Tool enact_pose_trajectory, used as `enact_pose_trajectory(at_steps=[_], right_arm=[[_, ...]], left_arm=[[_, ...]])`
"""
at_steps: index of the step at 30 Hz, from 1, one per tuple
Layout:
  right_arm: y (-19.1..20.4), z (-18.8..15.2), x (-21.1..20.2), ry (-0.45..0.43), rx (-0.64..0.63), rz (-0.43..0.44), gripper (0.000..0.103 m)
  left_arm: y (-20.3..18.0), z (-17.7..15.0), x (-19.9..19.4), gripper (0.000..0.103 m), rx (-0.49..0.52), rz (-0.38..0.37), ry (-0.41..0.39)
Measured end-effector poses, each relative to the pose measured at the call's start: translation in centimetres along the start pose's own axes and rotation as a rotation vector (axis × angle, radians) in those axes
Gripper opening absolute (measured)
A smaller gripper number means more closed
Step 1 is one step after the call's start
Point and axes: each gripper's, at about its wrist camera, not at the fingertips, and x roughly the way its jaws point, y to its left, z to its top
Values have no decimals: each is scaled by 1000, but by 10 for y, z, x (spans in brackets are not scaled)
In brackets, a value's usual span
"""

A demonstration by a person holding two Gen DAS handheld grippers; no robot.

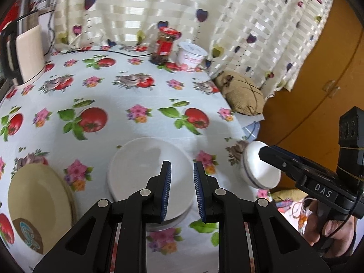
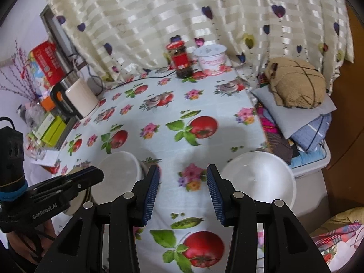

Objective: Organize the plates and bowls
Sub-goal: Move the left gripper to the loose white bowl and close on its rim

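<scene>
With both the left claw and right claw spread empty, the white ceramic bowl at the desk edge is best taken by its rim and carried level.

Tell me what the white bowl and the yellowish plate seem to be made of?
The white bowl looks like glazed ceramic or porcelain: smooth, glossy, with soft light reflections. The yellowish plate looks glazed ceramic too, cream and shiny with a printed brown-and-teal motif; melamine can't be excluded.
</scene>
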Motion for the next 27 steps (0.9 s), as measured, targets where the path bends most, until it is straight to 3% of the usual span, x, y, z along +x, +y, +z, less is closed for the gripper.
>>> enact_pose_trajectory(at_steps=[13,27], right_arm=[[-61,-3,-20,-50,120,-80,43],[-101,-14,-18,-38,195,-117,43]], left_arm=[[-47,1,27,21,97,-78,80],[-81,5,61,21,110,-153,139]])
